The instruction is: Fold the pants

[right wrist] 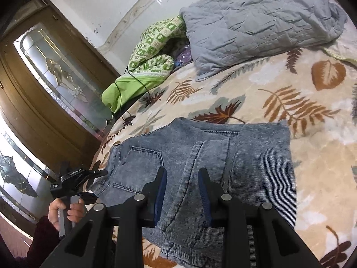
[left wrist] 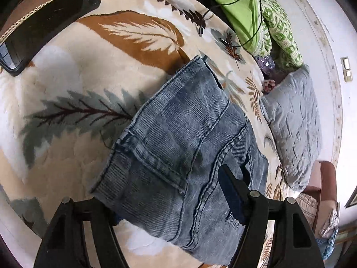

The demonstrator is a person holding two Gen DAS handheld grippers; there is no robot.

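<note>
Faded blue jeans (left wrist: 178,147) lie folded into a compact stack on a leaf-patterned blanket (left wrist: 67,102); they also show in the right wrist view (right wrist: 223,156) with a back pocket facing up. My left gripper (left wrist: 165,201) is open, its jaws spread wide over the near end of the jeans, holding nothing. It shows from outside at the jeans' left edge in the right wrist view (right wrist: 89,178), held by a hand. My right gripper (right wrist: 182,189) is open just above the jeans' near edge, a leg seam running between its pads.
A grey quilted pillow (right wrist: 256,22) and green bedding (right wrist: 138,73) with a thin black cable (right wrist: 120,98) lie at the far side of the bed. A black flat object (left wrist: 44,26) lies on the blanket. A wooden glass-panelled door (right wrist: 51,78) stands left.
</note>
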